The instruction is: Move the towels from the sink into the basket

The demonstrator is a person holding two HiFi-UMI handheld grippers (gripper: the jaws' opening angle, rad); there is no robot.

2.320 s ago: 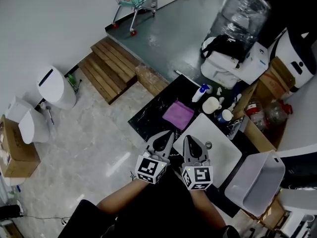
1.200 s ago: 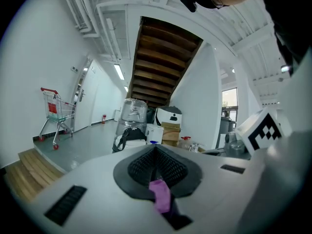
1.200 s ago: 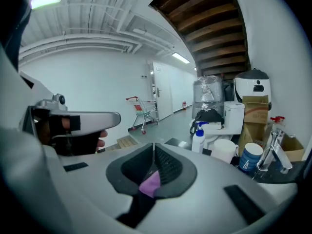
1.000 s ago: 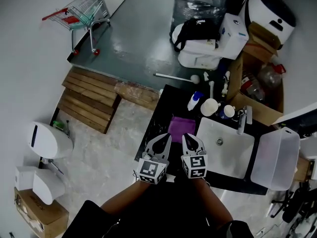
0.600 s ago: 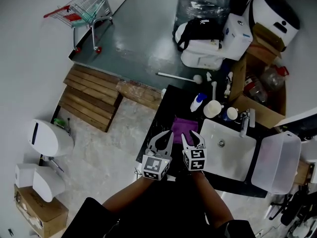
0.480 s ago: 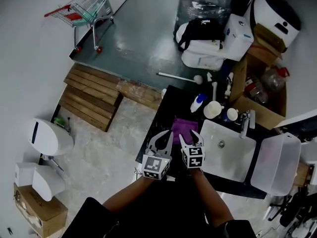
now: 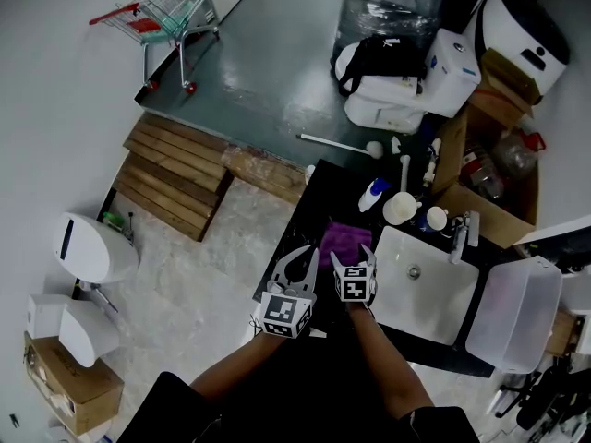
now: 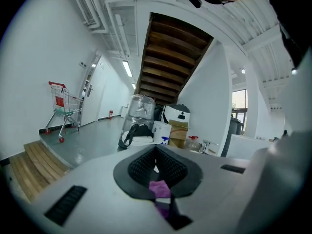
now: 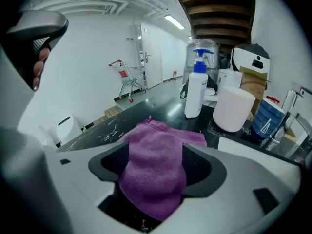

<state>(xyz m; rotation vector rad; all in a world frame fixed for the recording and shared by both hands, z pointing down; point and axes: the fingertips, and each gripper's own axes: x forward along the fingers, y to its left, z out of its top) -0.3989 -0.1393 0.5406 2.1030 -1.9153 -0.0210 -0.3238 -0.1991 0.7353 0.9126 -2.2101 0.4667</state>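
Note:
A purple towel lies on the black counter, just left of the white sink; no towel shows inside the sink. My right gripper sits at the towel's near edge. Its jaws are opening wide, and the towel lies loose between them in the right gripper view, with neither pad pressing on it. My left gripper hovers just left of it with nothing in it. In its own view the pads meet, and a bit of the purple towel shows below. The pale plastic basket stands right of the sink.
Behind the towel stand a white soap bottle, a white cup and a blue container. The faucet rises at the sink's back edge. On the floor to the left are wooden steps and a shopping cart.
The right gripper has slid forward onto the towel's near edge, and its jaws have gone from shut to wide apart. The left gripper has barely moved.

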